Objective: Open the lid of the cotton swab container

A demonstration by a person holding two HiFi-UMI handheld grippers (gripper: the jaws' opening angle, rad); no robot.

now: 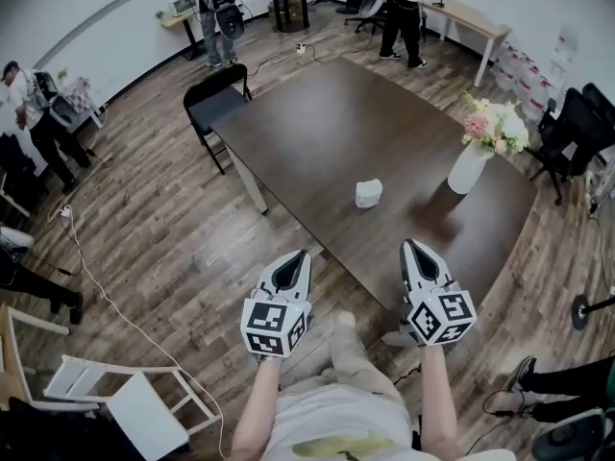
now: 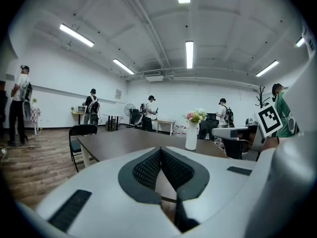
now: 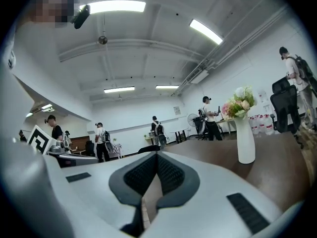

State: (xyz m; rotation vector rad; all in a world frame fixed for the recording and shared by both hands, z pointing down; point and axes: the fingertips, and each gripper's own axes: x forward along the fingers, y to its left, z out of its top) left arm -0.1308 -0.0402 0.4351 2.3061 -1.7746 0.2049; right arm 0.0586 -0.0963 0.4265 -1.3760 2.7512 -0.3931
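A small white cotton swab container [image 1: 368, 193] stands on the dark brown table [image 1: 317, 123], near its front edge. My left gripper [image 1: 301, 255] is held over the floor short of the table, jaws shut with nothing between them. My right gripper [image 1: 407, 246] reaches just over the table's near edge, also shut and empty. Both point toward the container, which sits ahead and between them, well apart from both. In the left gripper view the left gripper [image 2: 160, 148] hides the container; the right gripper [image 3: 157, 153] hides it in the right gripper view.
A white vase of flowers [image 1: 473, 163] stands on the table right of the container, seen also as vase [image 2: 192, 135] and vase [image 3: 244, 139]. A black chair [image 1: 213, 101] sits at the table's left corner. A white folding chair [image 1: 125, 397] is at lower left. Several people stand farther back.
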